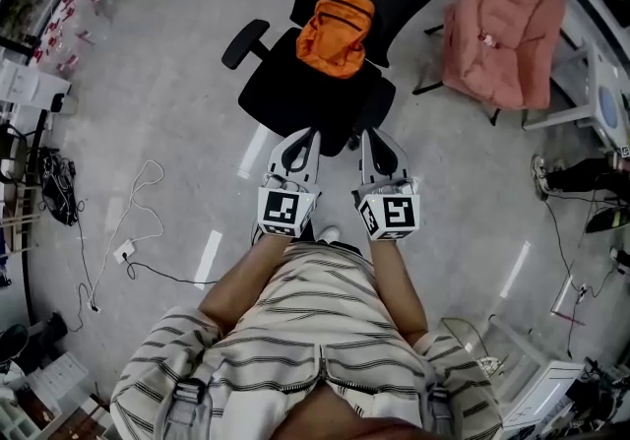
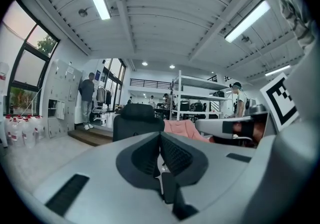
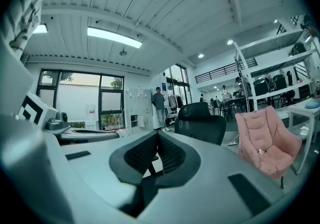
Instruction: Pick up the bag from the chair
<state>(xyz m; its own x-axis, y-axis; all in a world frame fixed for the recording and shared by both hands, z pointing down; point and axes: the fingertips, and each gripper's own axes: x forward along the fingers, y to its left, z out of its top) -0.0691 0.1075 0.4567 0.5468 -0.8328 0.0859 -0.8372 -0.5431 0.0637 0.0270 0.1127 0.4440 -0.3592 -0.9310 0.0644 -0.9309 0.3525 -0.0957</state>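
Jaws of both grippers are pressing together, tips touching, pinching nothing.

Head view: left gripper (image 1: pixel 309 145) and right gripper (image 1: pixel 370 145) are hovering side by side at the front edge of the black chair (image 1: pixel 283 94). The orange bag (image 1: pixel 336 31) is lying on its seat, leaning against the backrest.

Left gripper view: closed jaws are pointing toward the chair's backrest.

Right gripper view: closed jaws are pointing likewise.
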